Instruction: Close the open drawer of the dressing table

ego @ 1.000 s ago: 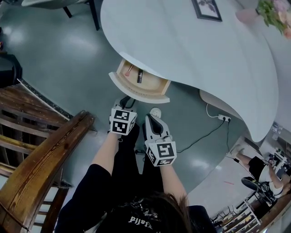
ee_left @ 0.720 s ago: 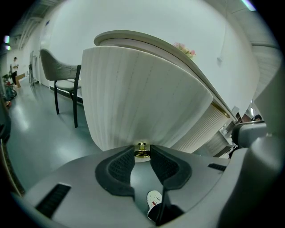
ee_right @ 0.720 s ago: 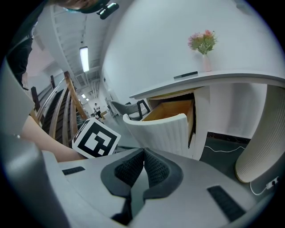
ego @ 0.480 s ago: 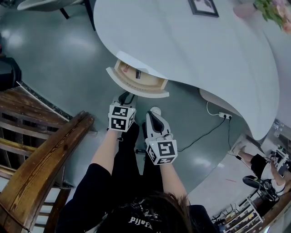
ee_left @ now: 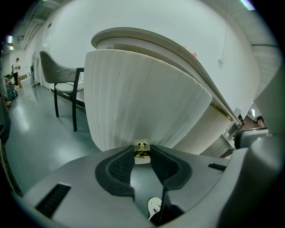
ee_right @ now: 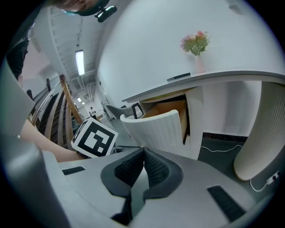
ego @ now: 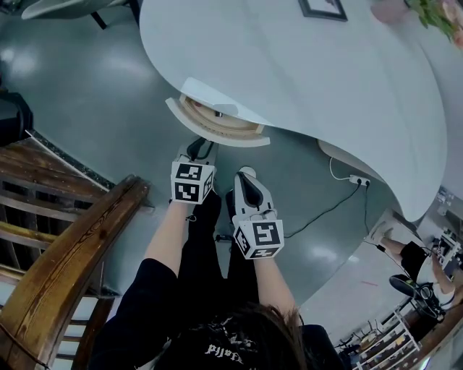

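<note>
Obs: Drawer (ego: 217,131) sits further in than a second ago. The small items that lay in it then are now under the tabletop, and only a strip of pale wood interior shows. Both grippers have advanced with it.

Chk: Drawer position?

Obs: Partly out from under the near edge of the dressing table (ego: 304,79), with its ribbed curved front facing the person.

Chk: Left gripper (ego: 204,147)?

Obs: Clenched on the brass knob (ee_left: 142,150) at the middle of the drawer front. The knob sits between the pad tips and touches both.

Chk: Right gripper (ego: 246,175)?

Obs: Just beside the left one, short of the drawer front. Jaws closed tip to tip, nothing between them.

Chk: Surroundings?

Obs: Picture frame (ego: 322,9) and vase of flowers (ee_right: 198,62) on the tabletop. Power strip (ego: 357,179) on the floor beneath.
</note>
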Motion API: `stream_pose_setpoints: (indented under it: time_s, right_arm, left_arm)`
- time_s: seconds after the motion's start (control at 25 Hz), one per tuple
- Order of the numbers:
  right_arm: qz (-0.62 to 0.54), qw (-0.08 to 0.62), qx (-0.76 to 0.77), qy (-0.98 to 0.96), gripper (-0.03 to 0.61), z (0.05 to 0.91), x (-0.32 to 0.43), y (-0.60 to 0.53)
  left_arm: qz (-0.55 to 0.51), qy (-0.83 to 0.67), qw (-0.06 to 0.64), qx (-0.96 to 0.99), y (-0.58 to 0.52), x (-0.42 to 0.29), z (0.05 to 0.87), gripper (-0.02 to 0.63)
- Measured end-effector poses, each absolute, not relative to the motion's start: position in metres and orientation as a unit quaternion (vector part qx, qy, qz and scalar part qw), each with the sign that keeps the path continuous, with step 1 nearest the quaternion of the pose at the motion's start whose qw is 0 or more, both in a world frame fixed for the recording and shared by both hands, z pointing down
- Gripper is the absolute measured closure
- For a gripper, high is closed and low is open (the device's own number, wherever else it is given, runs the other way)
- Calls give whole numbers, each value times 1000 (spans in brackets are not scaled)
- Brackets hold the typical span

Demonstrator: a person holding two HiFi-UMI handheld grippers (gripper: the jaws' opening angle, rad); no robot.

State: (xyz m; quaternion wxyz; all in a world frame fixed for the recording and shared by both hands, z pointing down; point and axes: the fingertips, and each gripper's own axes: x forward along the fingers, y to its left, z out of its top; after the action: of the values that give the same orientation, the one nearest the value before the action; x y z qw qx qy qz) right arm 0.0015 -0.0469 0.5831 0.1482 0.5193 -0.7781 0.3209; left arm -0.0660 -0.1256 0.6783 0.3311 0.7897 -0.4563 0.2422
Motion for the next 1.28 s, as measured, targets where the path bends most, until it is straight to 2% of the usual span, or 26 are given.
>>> stream_pose_setpoints:
  time_s: [1.28]
  right_arm:
    - [332,122,543,-762,552,601,23,-79]
  left_arm:
    - [237,-451,309,803,-162,-49,677,491]
